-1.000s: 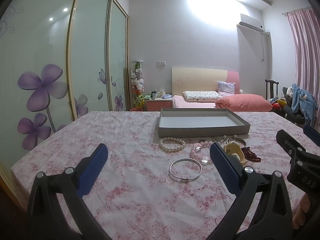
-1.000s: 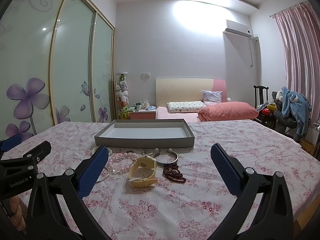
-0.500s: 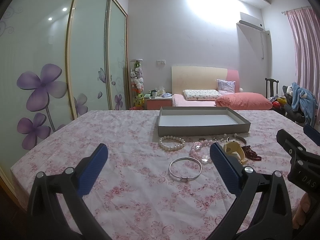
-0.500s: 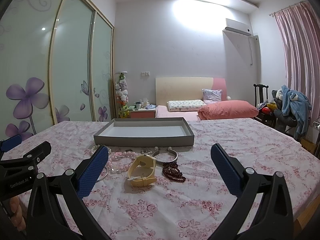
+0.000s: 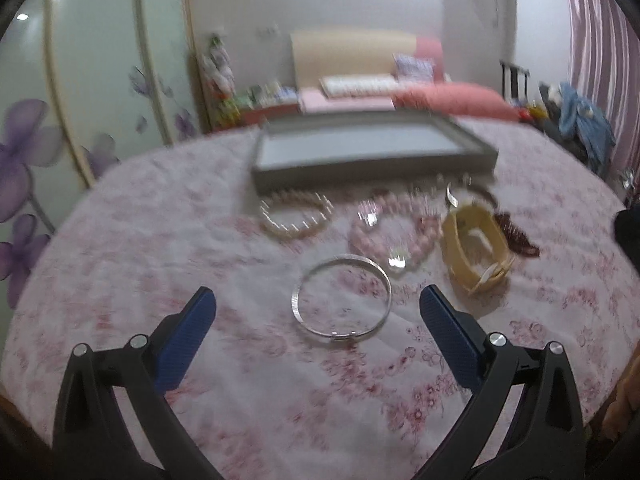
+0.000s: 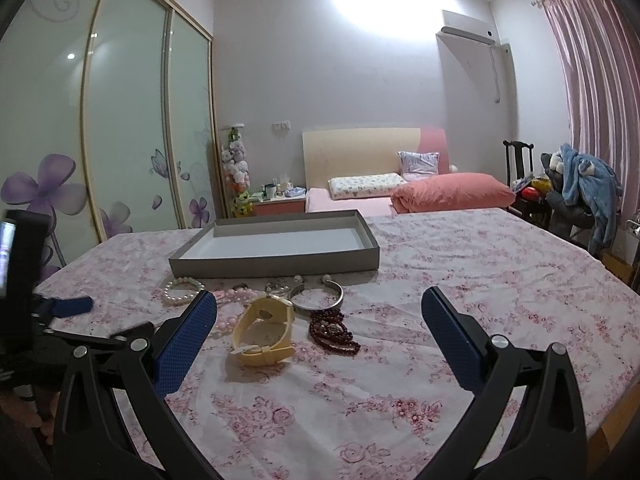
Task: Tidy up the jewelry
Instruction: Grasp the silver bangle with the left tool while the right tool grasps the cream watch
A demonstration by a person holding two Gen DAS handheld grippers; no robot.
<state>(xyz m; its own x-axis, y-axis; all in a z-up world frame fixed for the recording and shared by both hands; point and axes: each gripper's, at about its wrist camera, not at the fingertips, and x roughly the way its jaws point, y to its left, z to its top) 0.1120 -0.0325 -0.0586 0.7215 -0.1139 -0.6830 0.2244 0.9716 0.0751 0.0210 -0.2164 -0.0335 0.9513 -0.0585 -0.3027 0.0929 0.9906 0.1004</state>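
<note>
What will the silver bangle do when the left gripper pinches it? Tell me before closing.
The silver bangle looks like a thin, rigid metal hoop, so it should probably keep its shape rather than droop. It lies flat on the floral tablecloth, so the left gripper may slip off its smooth rim. Lifted, it seems light.

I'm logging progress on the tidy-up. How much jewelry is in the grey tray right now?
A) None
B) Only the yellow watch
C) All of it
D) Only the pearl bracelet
A: the grey tray shows only its bare white floor, while the pearl bracelet, yellow watch and silver bangle lie on the flowered cloth in front of it.
</note>
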